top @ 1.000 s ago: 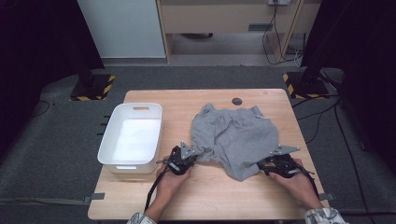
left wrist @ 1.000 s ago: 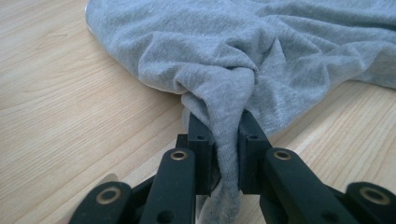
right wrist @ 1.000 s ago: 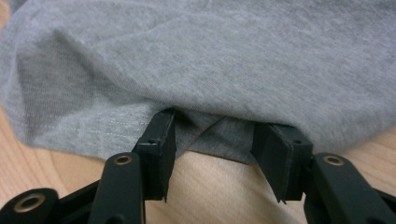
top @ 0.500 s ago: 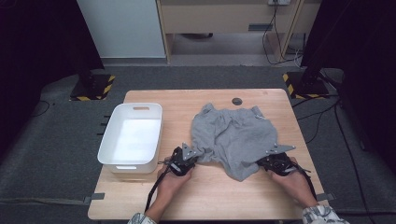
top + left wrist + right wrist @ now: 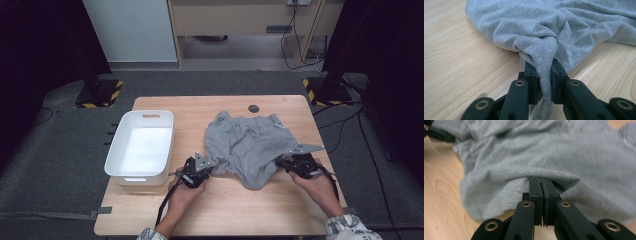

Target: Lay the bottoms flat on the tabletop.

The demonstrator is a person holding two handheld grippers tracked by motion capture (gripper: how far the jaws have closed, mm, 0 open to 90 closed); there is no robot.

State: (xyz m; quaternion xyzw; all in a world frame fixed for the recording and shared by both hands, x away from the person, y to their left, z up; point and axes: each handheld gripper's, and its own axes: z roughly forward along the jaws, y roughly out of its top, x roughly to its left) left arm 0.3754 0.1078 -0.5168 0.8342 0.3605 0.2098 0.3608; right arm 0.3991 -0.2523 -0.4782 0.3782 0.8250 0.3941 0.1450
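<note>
Right tongs (image 5: 286,163) just closed, now pinching hem of grey garment (image 5: 250,145), lifted slightly since earlier frame. Left tongs (image 5: 206,169) unchanged, clamped on bunched fabric. Garment at table (image 5: 225,210) centre-right; hands at 6 o'clock, palms down.

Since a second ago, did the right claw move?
Yes. The right claw has crept a little toward the round black disc, lifting the grey garment's edge; its jaws have just been closing on that cloth.
</note>
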